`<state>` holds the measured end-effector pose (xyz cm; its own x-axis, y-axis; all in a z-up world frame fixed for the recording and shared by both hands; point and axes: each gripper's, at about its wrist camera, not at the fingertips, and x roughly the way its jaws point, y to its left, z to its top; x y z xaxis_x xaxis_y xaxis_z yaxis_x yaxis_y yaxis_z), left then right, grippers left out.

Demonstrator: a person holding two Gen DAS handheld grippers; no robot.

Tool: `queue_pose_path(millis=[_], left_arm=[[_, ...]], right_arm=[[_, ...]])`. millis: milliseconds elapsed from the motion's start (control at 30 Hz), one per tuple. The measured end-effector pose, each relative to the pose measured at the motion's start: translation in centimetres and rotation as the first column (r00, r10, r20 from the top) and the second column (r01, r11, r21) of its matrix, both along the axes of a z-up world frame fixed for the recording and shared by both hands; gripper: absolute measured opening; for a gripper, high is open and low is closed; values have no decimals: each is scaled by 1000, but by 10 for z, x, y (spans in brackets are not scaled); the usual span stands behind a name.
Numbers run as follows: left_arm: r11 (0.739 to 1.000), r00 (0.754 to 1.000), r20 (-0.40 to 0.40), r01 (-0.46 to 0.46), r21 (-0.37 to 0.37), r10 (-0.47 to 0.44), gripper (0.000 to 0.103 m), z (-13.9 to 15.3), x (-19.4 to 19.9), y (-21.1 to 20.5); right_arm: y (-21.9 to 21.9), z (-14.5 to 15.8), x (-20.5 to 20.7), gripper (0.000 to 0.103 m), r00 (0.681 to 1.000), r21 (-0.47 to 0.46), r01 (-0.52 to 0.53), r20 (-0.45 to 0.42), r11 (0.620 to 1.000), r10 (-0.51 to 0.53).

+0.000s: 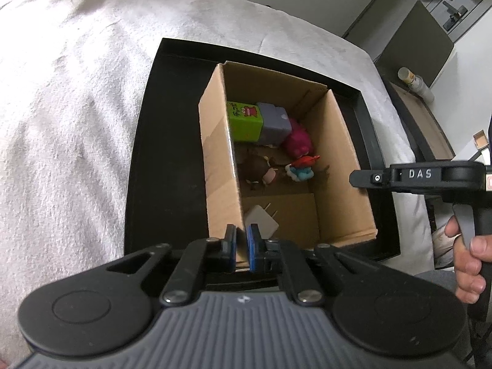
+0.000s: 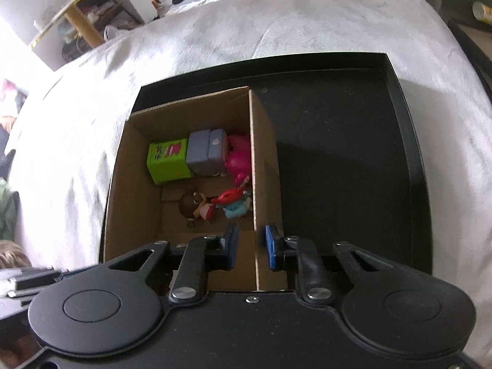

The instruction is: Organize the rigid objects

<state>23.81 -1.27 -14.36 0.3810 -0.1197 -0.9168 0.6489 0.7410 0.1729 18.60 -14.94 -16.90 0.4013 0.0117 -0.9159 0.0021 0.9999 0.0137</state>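
An open cardboard box [image 1: 218,166] stands in a black tray [image 1: 166,153]. Inside lie a green box [image 1: 244,120], a grey case [image 1: 273,123], a pink toy [image 1: 298,141], a brown-haired figure [image 1: 259,170], a red and blue figure [image 1: 303,167] and a white charger plug [image 1: 261,223]. My left gripper [image 1: 241,246] is shut on the box's near left wall. My right gripper [image 2: 252,246] is open and straddles the box's right wall [image 2: 255,184]; its body shows in the left wrist view [image 1: 424,178]. The same toys show in the right wrist view: green box [image 2: 167,161], grey case [image 2: 206,152].
The tray [image 2: 353,160] lies on a white fuzzy cloth [image 1: 67,107] over a table. A chair and a bottle [image 1: 415,81] stand off the right edge. Shelves and slippers are in the far background.
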Motion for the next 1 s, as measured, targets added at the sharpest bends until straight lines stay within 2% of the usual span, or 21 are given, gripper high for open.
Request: queue_pose_path(millis=[233,333,633,767,1000], left_arm=[[1000,1000,18,-6,11,6,6,2,7,-4],[999,999,46,2,33,-4,6,4,8,-9],[997,998,58,-13,80,9,5,5,4,-13],[997,997,70,-25,68,20,5,15,-2,-15],[997,994,102,14,75,-22,6,35,-22,-25]], right_arm=[[-4,5,-1,19,1000,43,4,13,999,-4],[-6,15,-8,19,1000,51,-6,31,999,4],[-19,48,-39,20,997,56,4,79,998,-8],[-26,59,-52,20,995,54,19,98,998,-24],[-33,76,-73,22,987,69,38,151,997,-48]])
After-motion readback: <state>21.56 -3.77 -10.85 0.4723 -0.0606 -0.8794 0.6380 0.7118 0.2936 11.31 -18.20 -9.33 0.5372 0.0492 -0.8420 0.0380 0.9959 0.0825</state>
